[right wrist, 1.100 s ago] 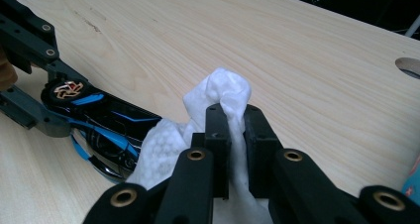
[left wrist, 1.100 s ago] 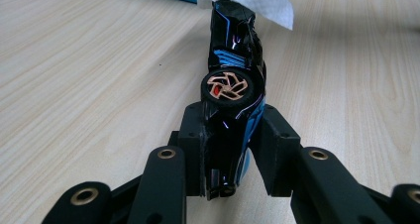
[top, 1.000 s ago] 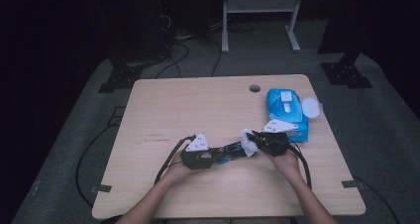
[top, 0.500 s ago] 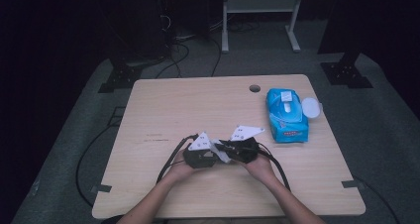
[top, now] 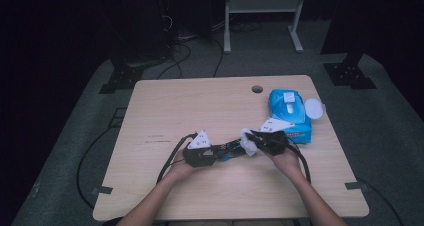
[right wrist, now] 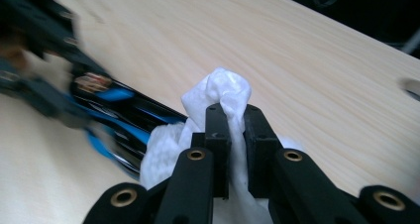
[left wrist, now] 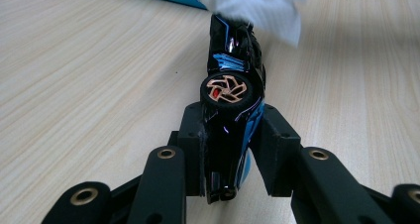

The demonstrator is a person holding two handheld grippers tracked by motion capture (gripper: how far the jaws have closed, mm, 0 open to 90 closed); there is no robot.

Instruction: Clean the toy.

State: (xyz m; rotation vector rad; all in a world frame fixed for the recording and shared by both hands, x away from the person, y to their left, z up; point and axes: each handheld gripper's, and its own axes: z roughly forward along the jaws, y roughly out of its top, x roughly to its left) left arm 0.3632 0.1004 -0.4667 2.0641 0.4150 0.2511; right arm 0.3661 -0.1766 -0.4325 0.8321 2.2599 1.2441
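Note:
A black and blue toy car lies on its side between the pads of my left gripper, which is shut on it just above the wooden table. In the high view that gripper sits near the table's front middle, with the toy car pointing right. My right gripper is shut on a crumpled white wipe. The wipe rests against the car's far end, and the right gripper is just right of it. The toy car looks blurred in the right gripper view.
A blue pack of wipes with its round white lid flipped out lies at the table's right side. A cable hole sits near the back edge. Cables trail off the front left. A metal stand is on the floor beyond.
The right gripper with the wipe slid left along the car half a second ago, then came back right to the car's end. The left gripper and car stayed put.

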